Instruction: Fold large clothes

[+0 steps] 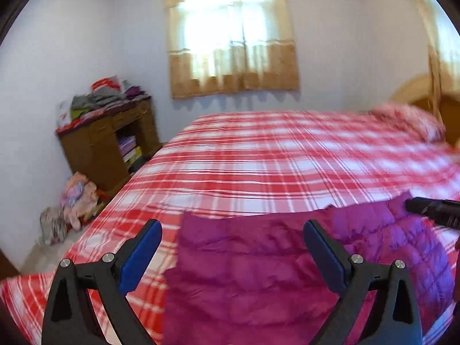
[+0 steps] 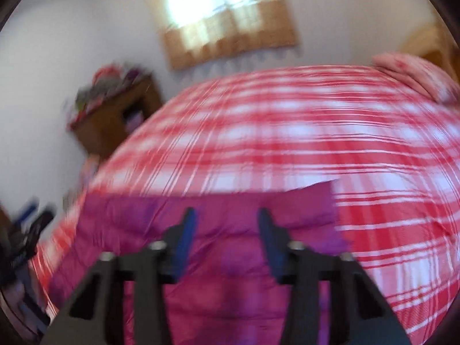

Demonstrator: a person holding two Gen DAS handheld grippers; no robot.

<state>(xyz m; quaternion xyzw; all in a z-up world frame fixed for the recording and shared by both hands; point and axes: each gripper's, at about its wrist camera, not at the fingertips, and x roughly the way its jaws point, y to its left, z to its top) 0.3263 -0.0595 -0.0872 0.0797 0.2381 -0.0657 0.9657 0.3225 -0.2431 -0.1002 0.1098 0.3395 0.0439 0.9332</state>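
Observation:
A magenta quilted garment (image 1: 258, 261) lies spread flat on the near part of a bed with a red and white plaid cover (image 1: 258, 155). My left gripper (image 1: 232, 228) hovers over the garment's left edge, its blue-padded jaws wide open with nothing between them. The dark tip of my right gripper (image 1: 431, 210) shows at the garment's far right corner. In the blurred right wrist view the garment (image 2: 129, 224) fills the lower middle on the plaid cover (image 2: 287, 129). My right gripper (image 2: 226, 215) stands partly open above it, gripping nothing. My left gripper (image 2: 31, 235) is a dark blur at the left edge.
A wooden cabinet (image 1: 97, 143) stands against the left wall, with folded clothes (image 1: 106, 97) piled on top. More clothes (image 1: 77, 198) lie on the floor beside the bed. A pink pillow (image 1: 411, 120) rests at the far right, by the headboard. A curtained window (image 1: 233, 43) is behind the bed.

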